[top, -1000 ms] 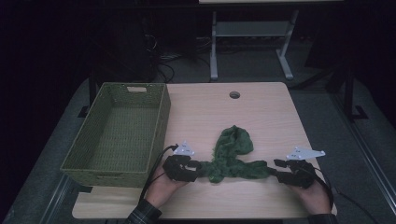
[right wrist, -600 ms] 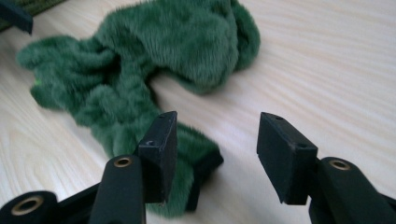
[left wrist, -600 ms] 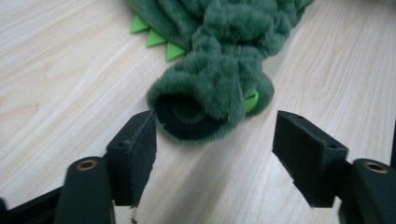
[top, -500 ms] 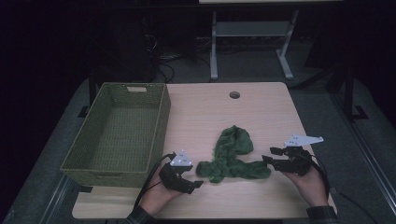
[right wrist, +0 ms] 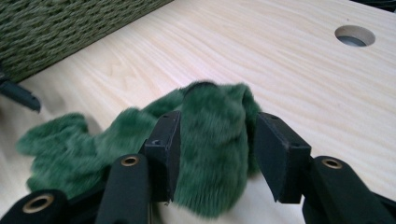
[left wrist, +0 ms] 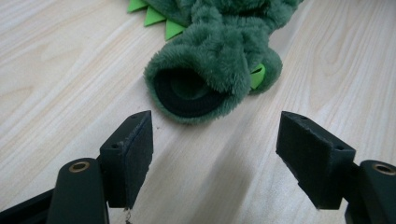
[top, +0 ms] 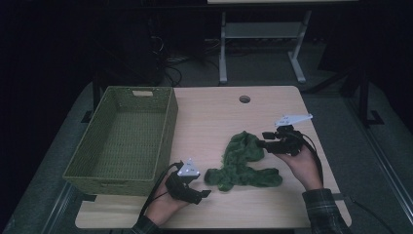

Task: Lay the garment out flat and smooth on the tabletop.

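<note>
Pale wood-grain laminate forms the rectangular table (top: pixel 214 122), which has a round cable hole (top: pixel 244 99) near its far edge. On its left side stands a large rectangular olive-green woven basket (top: pixel 122 139) with a cut-out handle in its far wall; in the right gripper view a stretch of its weave shows at the upper left.

Next in size is the fuzzy dark green plush garment (top: pixel 242 163), crumpled on the tabletop to the right of the basket, between the two hands. In the left gripper view it shows bright lime-green felt spikes (left wrist: pixel 154 16) along one edge and a tube-like sleeve end with a dark lining that opens toward the camera, lying flat on the wood.

The right gripper (top: pixel 267 140), black with a pale grey three-cornered plate on top, is held above the table at the garment's right-hand end. Its jaws are clenched on a fold of the green plush, which bulges between the pads and hangs below them in the right gripper view.

The left gripper (top: pixel 203 192) sits low near the table's front edge, just beside the garment's left end. Its jaws have just been opening and now stand released, wide apart, with bare wood between them and the sleeve end just ahead, untouched.
</note>
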A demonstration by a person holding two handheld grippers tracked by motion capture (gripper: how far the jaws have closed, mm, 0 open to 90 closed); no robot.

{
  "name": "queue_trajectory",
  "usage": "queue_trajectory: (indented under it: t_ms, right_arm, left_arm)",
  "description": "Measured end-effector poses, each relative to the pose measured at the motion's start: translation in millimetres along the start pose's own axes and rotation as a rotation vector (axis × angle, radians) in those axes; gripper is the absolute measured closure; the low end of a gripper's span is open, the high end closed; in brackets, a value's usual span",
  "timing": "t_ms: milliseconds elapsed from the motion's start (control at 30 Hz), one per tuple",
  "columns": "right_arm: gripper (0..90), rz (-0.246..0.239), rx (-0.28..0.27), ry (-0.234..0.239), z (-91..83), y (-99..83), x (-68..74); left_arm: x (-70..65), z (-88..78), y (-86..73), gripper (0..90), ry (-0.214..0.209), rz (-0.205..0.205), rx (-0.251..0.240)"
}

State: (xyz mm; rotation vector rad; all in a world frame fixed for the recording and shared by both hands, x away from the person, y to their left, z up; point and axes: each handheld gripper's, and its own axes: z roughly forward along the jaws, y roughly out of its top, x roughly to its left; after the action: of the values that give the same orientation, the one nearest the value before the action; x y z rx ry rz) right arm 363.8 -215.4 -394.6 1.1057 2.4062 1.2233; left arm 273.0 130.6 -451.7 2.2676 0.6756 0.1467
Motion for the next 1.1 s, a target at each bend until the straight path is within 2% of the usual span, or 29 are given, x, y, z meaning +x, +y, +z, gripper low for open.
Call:
queue_trajectory:
  t_ms: [167, 267, 367, 400, 467, 500, 733, 867, 967, 1100]
  right_arm:
    - [52.8, 0.011, 0.021, 0.017, 12.9, 7.2, -4.1]
    - [55.2, 0.016, 0.033, 0.045, 20.4, 8.3, -6.0]
    - [66.8, 0.027, 0.049, 0.068, 27.4, 9.5, -6.7]
    - [75.7, 0.024, 0.047, 0.081, 29.6, 10.0, -7.1]
    - [87.3, 0.009, 0.036, 0.081, 30.6, 11.6, -5.4]
    - [88.7, 0.008, 0.031, 0.082, 30.5, 13.0, -4.0]
    - [90.0, -0.031, -0.012, 0.105, 28.7, 29.8, 3.5]
    - [90.0, -0.053, -0.041, 0.127, 29.6, 45.7, 13.7]
    - [90.0, -0.078, -0.059, 0.144, 33.3, 59.7, 23.9]
    - [90.0, -0.104, -0.056, 0.159, 47.4, 75.1, 35.9]
  left_arm:
    - [-0.6, -0.2, 3.2, 26.9, 0.004, 0.003, -0.01]
    - [-1.5, 0.5, 4.1, 26.9, 0.003, 0.003, -0.014]
    - [-1.4, -0.5, 4.8, 27.0, 0.002, 0.009, -0.014]
    - [-1.3, -0.6, 4.9, 27.1, 0.002, 0.007, -0.016]
    - [-1.0, -0.8, 4.9, 27.1, 0.002, 0.006, -0.017]
    - [-0.8, -0.8, 4.8, 27.1, 0.002, 0.005, -0.018]
    - [-0.3, -1.2, 5.5, 27.8, 0.001, 0.017, -0.015]
    - [-0.7, -0.7, 5.8, 27.8, -0.001, 0.011, -0.022]
    - [-0.4, -1.2, 6.1, 27.9, -0.001, 0.015, -0.019]
    - [-0.7, -1.0, 6.1, 27.8, -0.005, 0.013, -0.02]
